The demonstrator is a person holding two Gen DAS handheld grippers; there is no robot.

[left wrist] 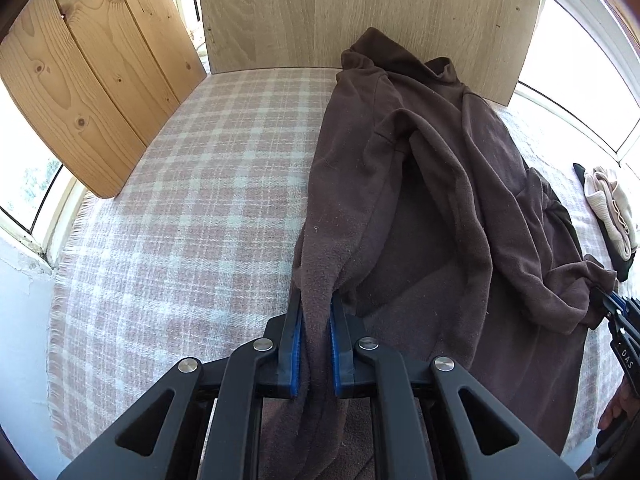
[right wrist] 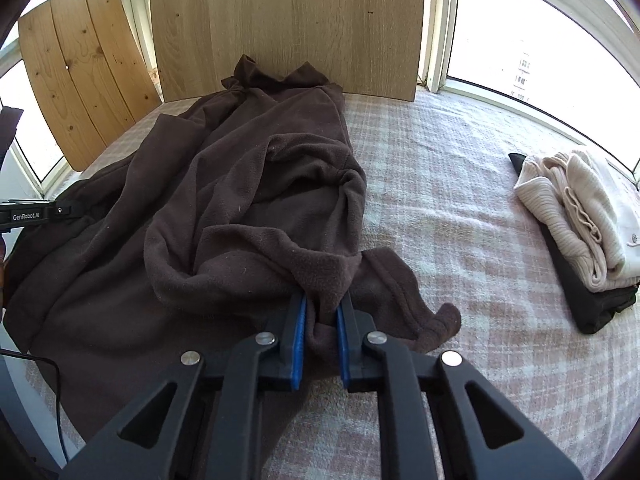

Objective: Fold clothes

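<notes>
Both tongs are gripping the brown fleece garment [left wrist: 432, 184], the left tongs [left wrist: 316, 312] pinching its near-left hem and the right tongs [right wrist: 322, 312] pinching a bunched fold at its near-right edge, while the garment is lying lengthwise across the plaid-covered counter [right wrist: 460, 200], running away toward the wooden board [right wrist: 280, 20].

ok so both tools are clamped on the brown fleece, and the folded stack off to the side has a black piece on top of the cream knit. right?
Not quite. Both the left tool and the right tool are clamped on the brown fleece, but the stack is the other way round: the cream knit lies on top of the black piece. The right wrist view shows it.
</notes>
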